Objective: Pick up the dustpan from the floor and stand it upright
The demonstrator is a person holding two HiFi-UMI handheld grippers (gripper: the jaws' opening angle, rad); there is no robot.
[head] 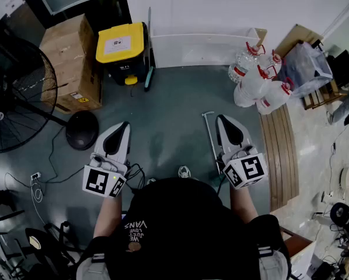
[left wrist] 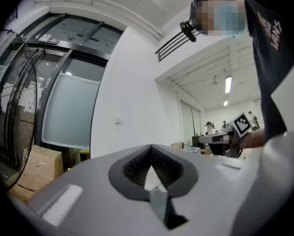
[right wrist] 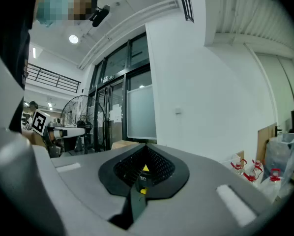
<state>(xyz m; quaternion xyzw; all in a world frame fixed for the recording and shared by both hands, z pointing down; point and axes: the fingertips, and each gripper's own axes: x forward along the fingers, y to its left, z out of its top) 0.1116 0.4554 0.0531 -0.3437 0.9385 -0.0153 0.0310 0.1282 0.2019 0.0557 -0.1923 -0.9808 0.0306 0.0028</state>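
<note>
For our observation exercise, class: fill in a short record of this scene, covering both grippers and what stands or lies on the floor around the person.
Left gripper: shut, empty, held level
Right gripper: shut, empty, held level
Floor: grey
Lying beside right gripper: thin pale handle
Far left: black fan
By the wall: cardboard boxes, bin with yellow lid
Right side: water bottles, wooden planks

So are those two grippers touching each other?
Apart. The head view shows a broad stretch of bare floor between the left gripper and the right gripper.
</note>
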